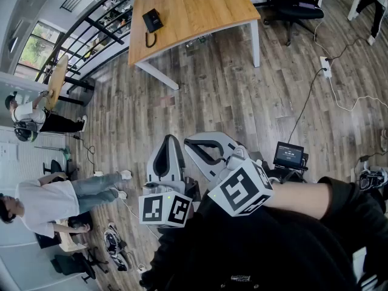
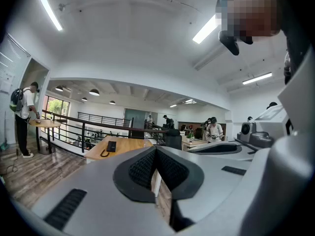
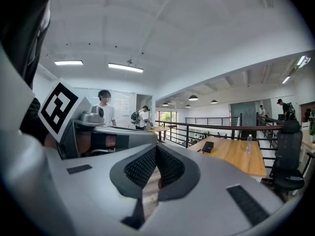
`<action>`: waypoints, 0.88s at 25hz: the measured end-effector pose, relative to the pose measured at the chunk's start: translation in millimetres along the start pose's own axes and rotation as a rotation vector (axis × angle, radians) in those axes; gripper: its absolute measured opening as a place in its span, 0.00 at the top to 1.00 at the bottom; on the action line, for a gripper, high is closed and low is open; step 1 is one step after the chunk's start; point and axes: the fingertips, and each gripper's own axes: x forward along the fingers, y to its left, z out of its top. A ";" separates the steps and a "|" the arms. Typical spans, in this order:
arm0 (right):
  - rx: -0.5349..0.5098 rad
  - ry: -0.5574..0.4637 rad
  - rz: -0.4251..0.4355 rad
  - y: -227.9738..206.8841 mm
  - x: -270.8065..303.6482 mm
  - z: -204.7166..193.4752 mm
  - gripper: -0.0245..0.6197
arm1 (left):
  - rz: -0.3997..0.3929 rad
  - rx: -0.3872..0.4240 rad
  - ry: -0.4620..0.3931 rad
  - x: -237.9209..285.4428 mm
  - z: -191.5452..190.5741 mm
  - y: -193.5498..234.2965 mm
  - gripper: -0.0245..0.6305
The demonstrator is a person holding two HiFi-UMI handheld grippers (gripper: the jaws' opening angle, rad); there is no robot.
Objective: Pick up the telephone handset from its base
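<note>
The black telephone (image 1: 151, 20) lies on the far left part of a wooden table (image 1: 194, 11), its handset resting on the base and a dark cord (image 1: 150, 39) hanging toward the table's edge. It shows small in the left gripper view (image 2: 111, 145) and the right gripper view (image 3: 208, 146). Both grippers are held close to my body, far from the table, over the wooden floor. My left gripper (image 1: 171, 138) is shut with nothing in it, its tips together (image 2: 155, 150). Beside it, my right gripper (image 1: 189, 142) is also shut and empty (image 3: 156, 148).
A black office chair (image 1: 291, 5) stands right of the table. A power strip (image 1: 325, 66) and cables lie on the floor at right, with a small screen device (image 1: 288, 155) near my feet. People stand at the left (image 1: 42, 202). A black railing (image 1: 91, 35) runs behind the table.
</note>
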 end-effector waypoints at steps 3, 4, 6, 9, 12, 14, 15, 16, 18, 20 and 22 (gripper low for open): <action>0.005 -0.002 0.001 -5.1 4.3 -1.4 0.94 | -0.008 -0.003 0.001 6.5 -1.5 0.5 0.96; 0.007 -0.005 -0.001 -6.5 4.5 -1.3 0.94 | -0.011 -0.002 0.001 8.1 -1.8 -0.4 0.96; 0.017 -0.014 -0.003 -9.6 3.8 -0.4 0.94 | -0.017 0.001 0.000 10.9 -1.6 -3.4 0.96; 0.038 -0.034 0.010 -12.8 2.8 2.5 0.94 | -0.014 0.007 0.005 13.4 -1.3 -5.7 0.96; 0.038 -0.050 0.023 -11.8 3.3 5.4 0.94 | -0.001 0.009 0.017 14.8 -3.7 -2.3 0.96; 0.027 -0.053 0.035 -8.1 4.5 5.6 0.94 | 0.001 0.005 0.026 16.6 -6.4 1.3 0.96; 0.019 -0.051 0.039 -6.7 6.1 5.0 0.94 | 0.000 0.002 0.029 18.6 -7.7 3.4 0.96; 0.014 -0.050 0.041 -6.7 8.5 4.5 0.94 | -0.004 0.000 0.031 21.7 -8.9 5.7 0.96; 0.008 -0.046 0.033 -10.6 14.8 3.9 0.94 | -0.013 -0.007 0.032 30.2 -10.7 10.7 0.96; 0.003 -0.038 0.012 -17.5 21.7 2.9 0.94 | -0.024 -0.012 0.032 39.1 -11.6 16.0 0.96; 0.006 -0.028 -0.018 -29.9 29.5 2.9 0.94 | -0.043 -0.019 0.029 53.5 -9.8 20.5 0.96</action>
